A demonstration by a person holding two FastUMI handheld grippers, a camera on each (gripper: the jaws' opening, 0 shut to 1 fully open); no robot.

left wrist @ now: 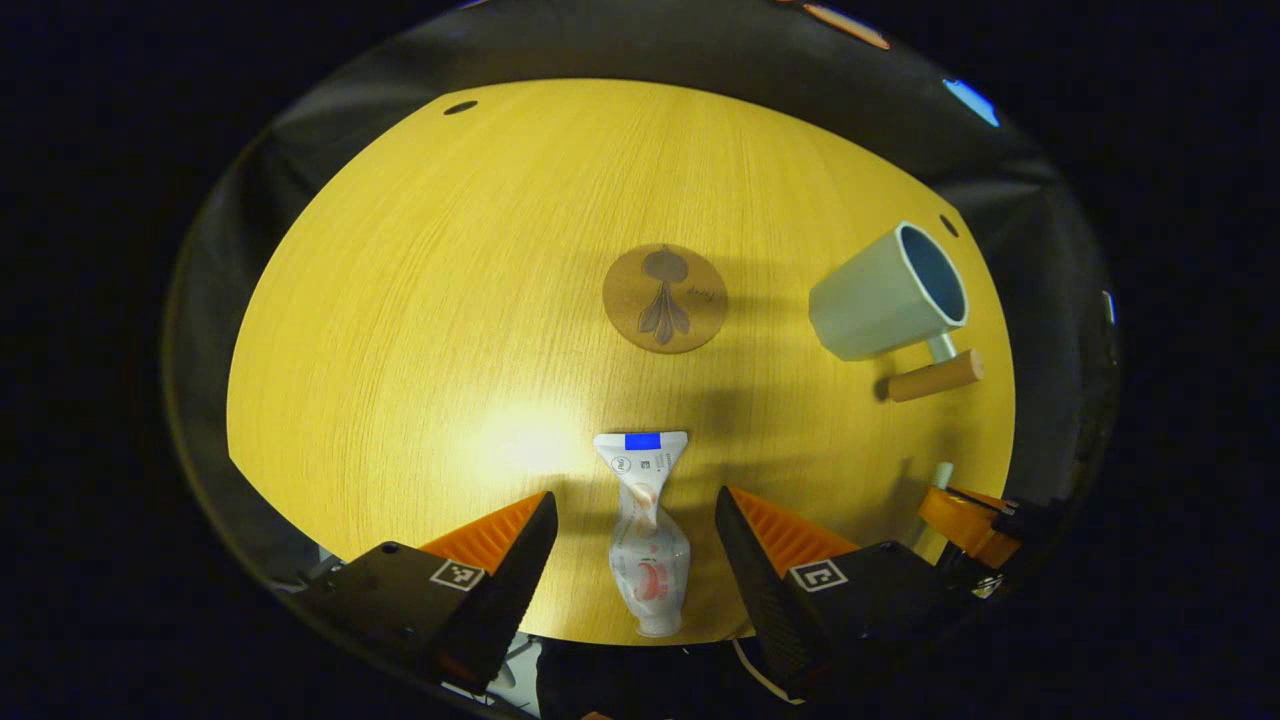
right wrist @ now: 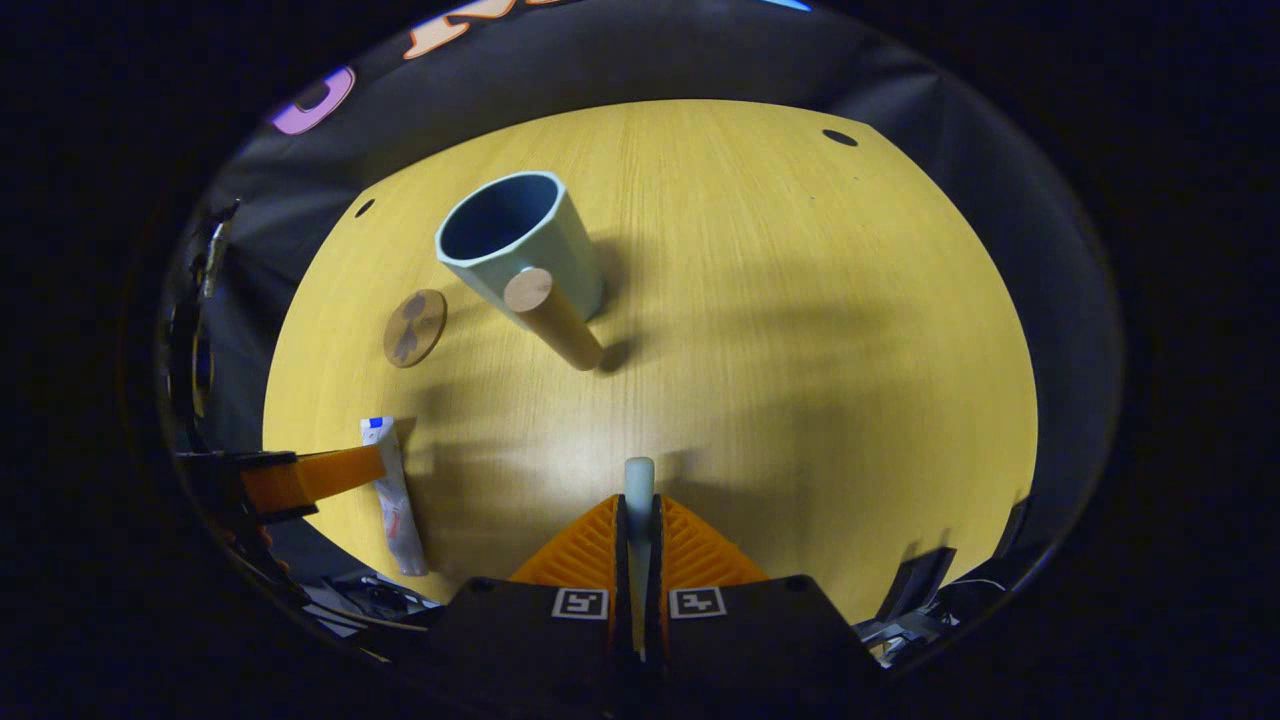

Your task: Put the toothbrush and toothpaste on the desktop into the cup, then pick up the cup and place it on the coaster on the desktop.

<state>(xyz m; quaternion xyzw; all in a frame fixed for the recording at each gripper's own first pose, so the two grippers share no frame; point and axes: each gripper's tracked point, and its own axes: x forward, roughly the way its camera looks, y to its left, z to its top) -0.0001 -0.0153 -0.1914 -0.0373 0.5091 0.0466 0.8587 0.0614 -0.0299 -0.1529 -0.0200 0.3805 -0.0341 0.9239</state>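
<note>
The crumpled white toothpaste tube is seen lying flat on the yellow wooden desktop between the spread fingers of the left gripper, apparently untouched. The pale toothbrush is pinched by the right gripper, its length mostly hidden. The pale green cup with a wooden handle stands near the round cork coaster.

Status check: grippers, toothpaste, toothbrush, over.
Left gripper open, straddling toothpaste on desktop. Right gripper shut on toothbrush. Cup empty, path clear.

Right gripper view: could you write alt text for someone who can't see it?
The right claw is shut on a toothbrush above a yellow wooden table. Farther off stand a cup with a wooden handle and a round coaster; a toothpaste tube lies at left.
</note>
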